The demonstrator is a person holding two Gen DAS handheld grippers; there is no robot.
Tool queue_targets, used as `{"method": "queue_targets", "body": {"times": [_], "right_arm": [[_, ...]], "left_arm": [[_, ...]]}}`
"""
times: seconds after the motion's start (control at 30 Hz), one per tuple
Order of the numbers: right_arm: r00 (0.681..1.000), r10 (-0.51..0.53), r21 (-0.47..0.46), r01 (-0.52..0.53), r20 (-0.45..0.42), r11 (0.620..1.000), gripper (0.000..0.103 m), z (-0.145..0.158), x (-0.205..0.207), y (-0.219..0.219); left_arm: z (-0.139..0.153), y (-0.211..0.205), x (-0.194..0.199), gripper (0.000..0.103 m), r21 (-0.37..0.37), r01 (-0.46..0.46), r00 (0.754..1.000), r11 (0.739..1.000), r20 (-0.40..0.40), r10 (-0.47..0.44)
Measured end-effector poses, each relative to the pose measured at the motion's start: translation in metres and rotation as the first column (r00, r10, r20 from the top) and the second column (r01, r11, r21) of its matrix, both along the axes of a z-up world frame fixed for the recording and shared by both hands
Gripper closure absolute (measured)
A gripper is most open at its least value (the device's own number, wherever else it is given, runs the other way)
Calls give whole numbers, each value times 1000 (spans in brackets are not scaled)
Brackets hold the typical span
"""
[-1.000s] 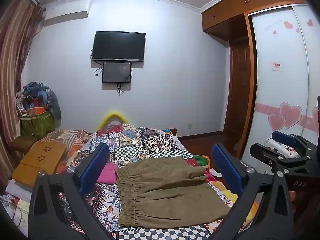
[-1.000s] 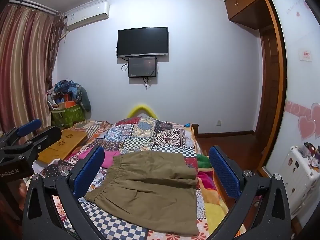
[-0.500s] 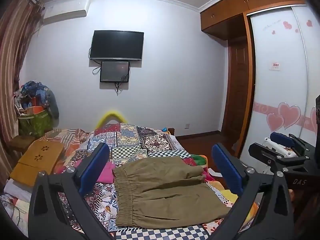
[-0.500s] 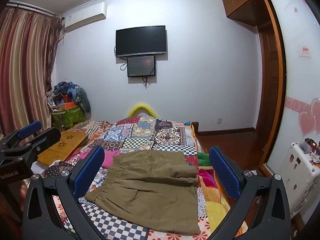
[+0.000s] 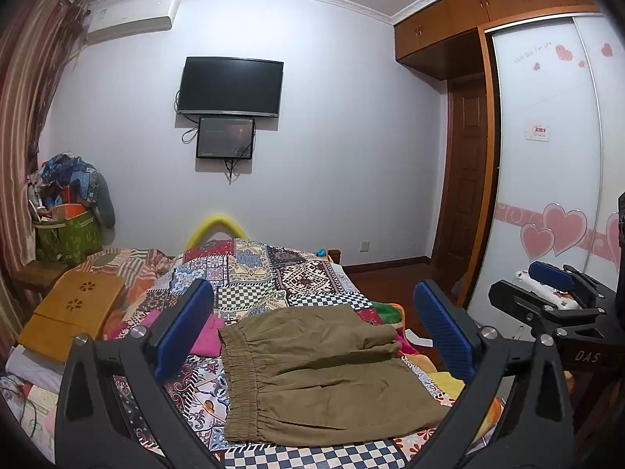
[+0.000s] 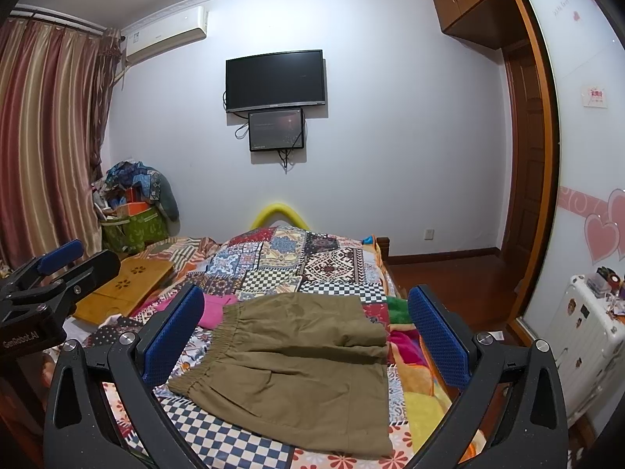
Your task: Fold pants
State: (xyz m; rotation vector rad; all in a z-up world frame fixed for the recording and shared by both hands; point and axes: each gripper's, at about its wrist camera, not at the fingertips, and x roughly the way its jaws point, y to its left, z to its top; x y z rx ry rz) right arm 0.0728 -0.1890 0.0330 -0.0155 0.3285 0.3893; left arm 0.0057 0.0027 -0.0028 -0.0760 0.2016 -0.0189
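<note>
Olive-brown pants (image 5: 312,375) lie folded flat on the patchwork bedspread (image 5: 250,273), elastic waistband to the left. They also show in the right wrist view (image 6: 297,367). My left gripper (image 5: 312,328) is open and empty, held above and short of the pants. My right gripper (image 6: 304,332) is open and empty, also held back above them. The right gripper shows at the right edge of the left wrist view (image 5: 554,293); the left gripper shows at the left edge of the right wrist view (image 6: 58,269).
A pink garment (image 6: 213,310) lies just left of the waistband. A wooden lap tray (image 5: 74,312) rests on the bed's left side. A white suitcase (image 6: 582,340) stands by the wardrobe on the right. A laundry pile (image 6: 133,215) sits at the far left corner.
Both grippers have drifted slightly, so the room shifts a little in view. The pants have not moved and both grippers stay open.
</note>
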Motion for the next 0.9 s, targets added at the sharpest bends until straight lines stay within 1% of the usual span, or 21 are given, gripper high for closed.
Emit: {"method": "queue_targets", "body": {"times": [0.9], "right_arm": [[1000,5,7,-5,-10,1000,0,0,0,3]], "left_arm": [[-1,-1,2,0,-4,10,1000,1000,-12,-10]]}}
